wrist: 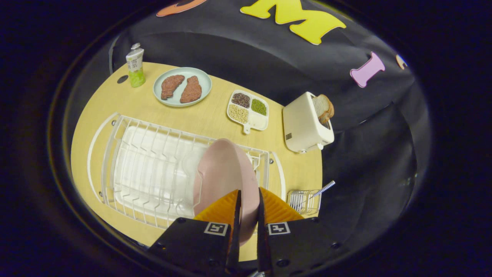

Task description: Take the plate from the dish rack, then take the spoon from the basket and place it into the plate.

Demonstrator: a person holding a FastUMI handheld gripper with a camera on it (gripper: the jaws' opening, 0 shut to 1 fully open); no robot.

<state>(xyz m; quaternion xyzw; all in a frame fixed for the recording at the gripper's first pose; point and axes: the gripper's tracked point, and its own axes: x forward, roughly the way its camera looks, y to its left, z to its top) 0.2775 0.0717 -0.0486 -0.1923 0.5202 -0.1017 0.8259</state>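
Note:
A pink plate (225, 173) stands on edge at the right end of the white dish rack (150, 169). My gripper (248, 202) is shut on the plate's near rim, one finger on each face. To the right of the fingers sits a small wire basket (304, 201) at the table's edge. A spoon with a checked handle (323, 189) sticks up out of the basket, its bowl hidden inside.
Beyond the rack lie a pale blue plate with two meat pieces (182, 86), a divided dish of beans (248, 109) and a green bottle (135, 65). A white toaster with bread (307, 125) stands at the right. The table edge (313, 169) drops off just past the basket.

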